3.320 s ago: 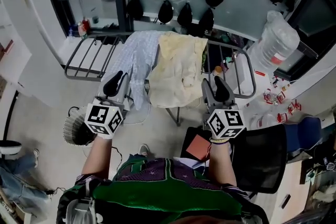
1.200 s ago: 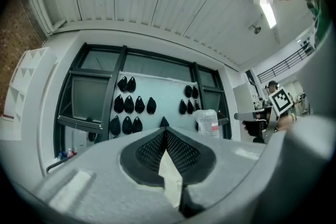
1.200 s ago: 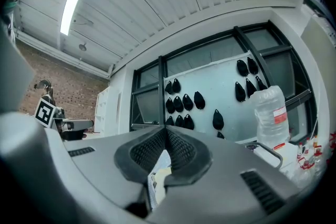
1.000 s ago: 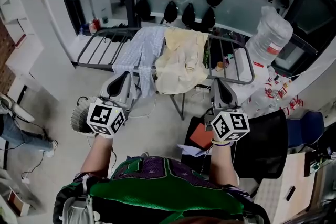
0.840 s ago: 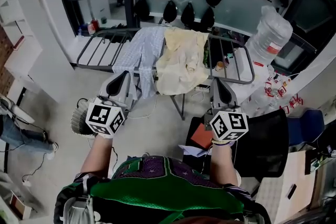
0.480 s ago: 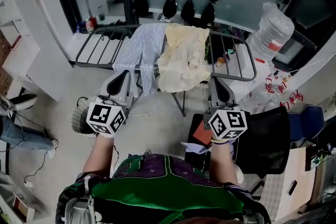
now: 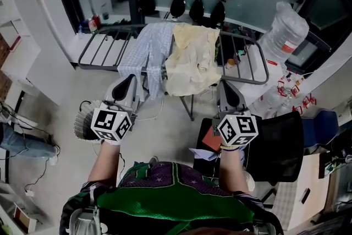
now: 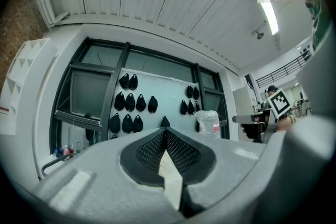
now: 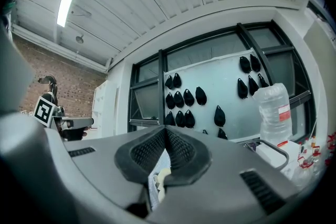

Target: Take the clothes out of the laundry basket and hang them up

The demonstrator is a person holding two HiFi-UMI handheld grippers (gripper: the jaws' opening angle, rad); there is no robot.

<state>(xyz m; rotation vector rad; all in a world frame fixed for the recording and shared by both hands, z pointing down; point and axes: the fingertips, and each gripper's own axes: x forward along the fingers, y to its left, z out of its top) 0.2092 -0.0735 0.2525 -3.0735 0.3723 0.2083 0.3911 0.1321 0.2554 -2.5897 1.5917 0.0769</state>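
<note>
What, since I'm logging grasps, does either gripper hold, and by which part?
Nothing. The left gripper and right gripper are both shut, empty, short of the hung clothes.

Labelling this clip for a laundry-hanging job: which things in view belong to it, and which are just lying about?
Job: laundry basket, drying rack, blue patterned garment, yellow garment.
Lying about: water bottle, black chair, black items hung on the wall.

We log a drying rack (image 7: 102, 52) ahead, left garment (image 7: 146, 55) and right garment (image 7: 190, 60) draped over it side by side. A water jug (image 7: 283, 36) stands right of the rack. Nearer us, a laundry basket (image 7: 82, 126) sits on the floor at left, a chair (image 7: 275, 146) at right.
</note>
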